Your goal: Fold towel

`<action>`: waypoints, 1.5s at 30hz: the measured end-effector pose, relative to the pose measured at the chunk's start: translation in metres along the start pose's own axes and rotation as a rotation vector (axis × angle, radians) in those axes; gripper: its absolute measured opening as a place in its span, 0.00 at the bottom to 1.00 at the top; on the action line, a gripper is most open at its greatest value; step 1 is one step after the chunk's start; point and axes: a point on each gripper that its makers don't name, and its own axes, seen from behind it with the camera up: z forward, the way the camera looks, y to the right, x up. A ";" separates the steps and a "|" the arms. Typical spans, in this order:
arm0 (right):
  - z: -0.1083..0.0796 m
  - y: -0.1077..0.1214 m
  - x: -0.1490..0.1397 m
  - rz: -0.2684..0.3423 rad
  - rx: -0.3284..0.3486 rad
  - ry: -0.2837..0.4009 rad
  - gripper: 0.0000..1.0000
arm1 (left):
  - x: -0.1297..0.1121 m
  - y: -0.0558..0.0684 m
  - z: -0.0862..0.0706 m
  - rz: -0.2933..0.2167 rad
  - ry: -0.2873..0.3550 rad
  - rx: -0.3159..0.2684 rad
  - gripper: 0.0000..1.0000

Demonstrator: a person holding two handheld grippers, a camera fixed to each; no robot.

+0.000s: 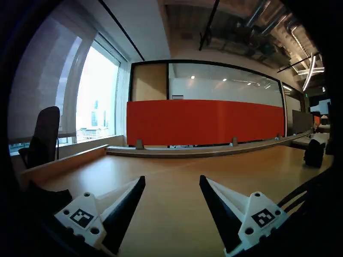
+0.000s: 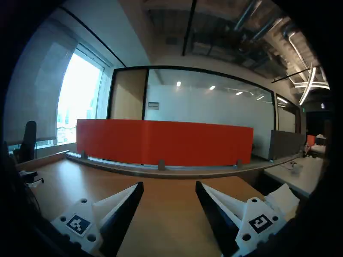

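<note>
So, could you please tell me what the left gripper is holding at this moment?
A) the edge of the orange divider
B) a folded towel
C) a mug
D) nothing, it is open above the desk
D: in the left gripper view the left gripper stands open, and bare wooden desk shows in the wide gap between its fingers.

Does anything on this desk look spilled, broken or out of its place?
Nothing stands out. The wooden desk looks clean and unmarked, and the orange divider stands straight behind its far edge. The left gripper and right gripper are open above it. A white thing at the right edge is too cut off to identify.
</note>
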 end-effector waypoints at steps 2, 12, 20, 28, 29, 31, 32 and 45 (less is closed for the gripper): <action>-0.001 0.001 0.002 -0.004 0.001 0.002 0.94 | 0.000 0.000 0.000 0.001 0.000 0.000 0.94; 0.001 0.004 0.006 -0.020 0.012 0.017 0.94 | 0.000 0.001 0.000 0.001 0.000 0.000 0.96; 0.003 0.014 -0.006 -0.005 0.002 0.052 0.94 | 0.000 0.001 0.001 0.000 0.000 0.000 0.96; 0.005 0.025 -0.036 0.030 -0.008 0.053 0.94 | 0.000 0.001 0.001 0.000 0.000 0.000 0.96; 0.006 0.026 -0.040 0.036 -0.007 0.053 0.94 | 0.000 0.001 0.001 0.000 0.000 0.000 0.96; 0.006 0.028 -0.048 0.045 -0.007 0.053 0.94 | 0.000 0.002 0.001 0.000 0.000 0.000 0.96; 0.007 0.029 -0.052 0.049 -0.007 0.054 0.94 | 0.000 0.002 0.001 0.000 0.000 0.000 0.96; 0.011 0.034 -0.102 0.054 -0.006 0.044 0.94 | 0.000 0.002 0.001 0.000 0.000 0.000 0.96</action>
